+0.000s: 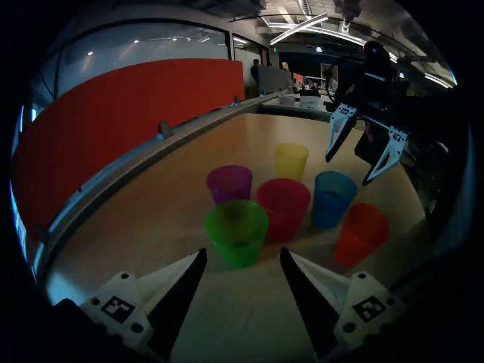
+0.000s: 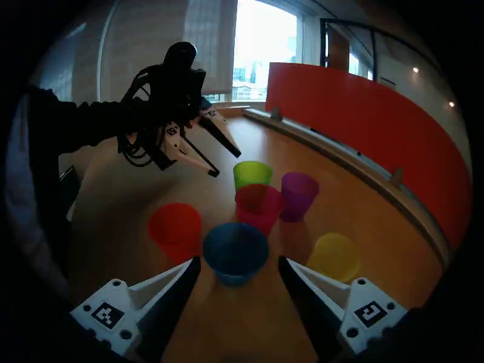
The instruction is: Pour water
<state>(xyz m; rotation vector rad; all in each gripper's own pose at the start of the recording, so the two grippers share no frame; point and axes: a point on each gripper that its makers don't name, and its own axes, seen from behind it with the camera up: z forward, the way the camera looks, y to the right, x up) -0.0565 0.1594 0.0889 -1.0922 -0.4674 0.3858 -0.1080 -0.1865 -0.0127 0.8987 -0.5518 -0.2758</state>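
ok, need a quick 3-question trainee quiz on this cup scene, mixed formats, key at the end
1. True or false: the left gripper is shut on the green cup.
2. Multiple choice: in the right gripper view, what colour is the cup nearest ahead of the right gripper? A) black B) blue C) white
3. Count: how many plastic cups stand on the wooden table?

Key
1. False: its fingers are apart and do not press on the cup.
2. B: the blue cup.
3. Six.
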